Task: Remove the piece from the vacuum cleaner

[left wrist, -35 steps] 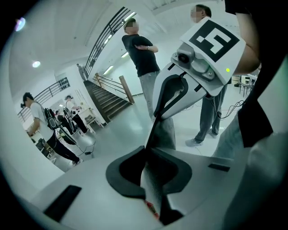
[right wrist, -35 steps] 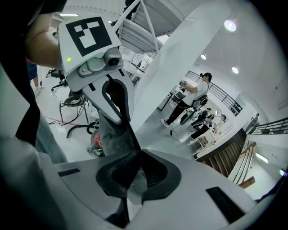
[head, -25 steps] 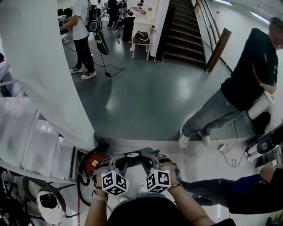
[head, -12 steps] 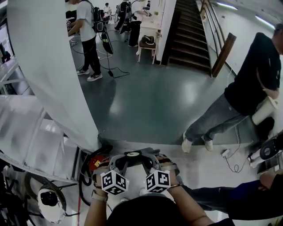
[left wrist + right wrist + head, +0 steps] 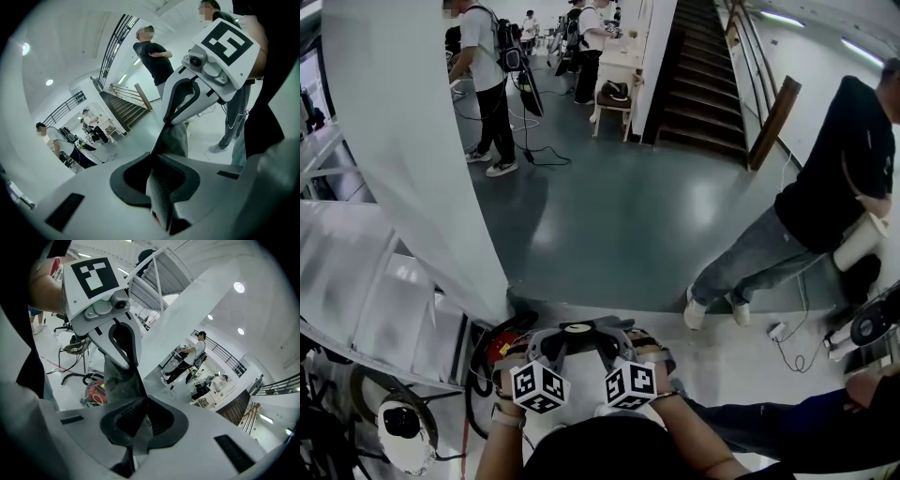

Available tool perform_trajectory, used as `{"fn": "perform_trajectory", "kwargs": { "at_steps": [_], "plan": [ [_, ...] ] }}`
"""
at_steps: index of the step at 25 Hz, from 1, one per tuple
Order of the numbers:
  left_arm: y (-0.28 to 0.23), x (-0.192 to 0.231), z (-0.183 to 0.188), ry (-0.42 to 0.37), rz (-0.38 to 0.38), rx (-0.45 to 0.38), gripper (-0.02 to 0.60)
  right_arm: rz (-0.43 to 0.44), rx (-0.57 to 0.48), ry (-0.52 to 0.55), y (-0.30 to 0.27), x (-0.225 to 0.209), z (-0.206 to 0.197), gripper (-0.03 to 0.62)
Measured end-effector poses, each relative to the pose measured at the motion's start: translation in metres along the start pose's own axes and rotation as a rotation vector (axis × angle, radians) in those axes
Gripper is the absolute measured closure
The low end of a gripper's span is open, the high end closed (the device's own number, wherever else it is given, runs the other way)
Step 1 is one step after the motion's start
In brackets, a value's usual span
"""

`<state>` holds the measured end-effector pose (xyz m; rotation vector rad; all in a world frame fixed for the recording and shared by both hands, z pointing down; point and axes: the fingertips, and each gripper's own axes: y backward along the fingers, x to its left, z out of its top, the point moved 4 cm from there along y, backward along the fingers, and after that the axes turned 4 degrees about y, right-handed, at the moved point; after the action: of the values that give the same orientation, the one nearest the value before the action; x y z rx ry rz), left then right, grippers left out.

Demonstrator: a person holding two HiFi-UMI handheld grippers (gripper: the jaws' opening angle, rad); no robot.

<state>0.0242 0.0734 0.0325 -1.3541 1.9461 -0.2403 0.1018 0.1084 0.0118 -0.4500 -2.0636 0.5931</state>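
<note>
Low in the head view my two grippers are held close together, both pointing forward. Between them stretches a floppy grey piece (image 5: 581, 335). My left gripper (image 5: 547, 343) is shut on one end of it, and my right gripper (image 5: 622, 341) is shut on the other. The left gripper view has the grey piece (image 5: 172, 137) pinched in the left gripper (image 5: 158, 161) and running up to the right gripper (image 5: 183, 101). The right gripper view shows the same piece (image 5: 119, 377) clamped in the right gripper (image 5: 140, 414). The red vacuum cleaner (image 5: 500, 345) with its black hose lies on the floor just left of the grippers.
A wide white column (image 5: 412, 141) rises at left over a metal frame. A person in a black top and jeans (image 5: 825, 206) leans at right, and a dark-blue sleeve (image 5: 787, 417) reaches in at lower right. Stairs (image 5: 703, 75) and more people stand far back. Cables lie near a white round device (image 5: 401, 429).
The head view has tilted slightly, so the room has shifted in frame. Both grippers stay close together with the grey piece held between them.
</note>
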Motion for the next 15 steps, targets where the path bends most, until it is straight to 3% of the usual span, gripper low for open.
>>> {"fn": "perform_trajectory", "kwargs": {
  "at_steps": [15],
  "plan": [
    [-0.0013,0.0042,-0.0047,0.01,0.004,0.001,0.541,0.0,0.002,0.007,-0.0034,-0.0012,0.0053,0.555]
  ]
}}
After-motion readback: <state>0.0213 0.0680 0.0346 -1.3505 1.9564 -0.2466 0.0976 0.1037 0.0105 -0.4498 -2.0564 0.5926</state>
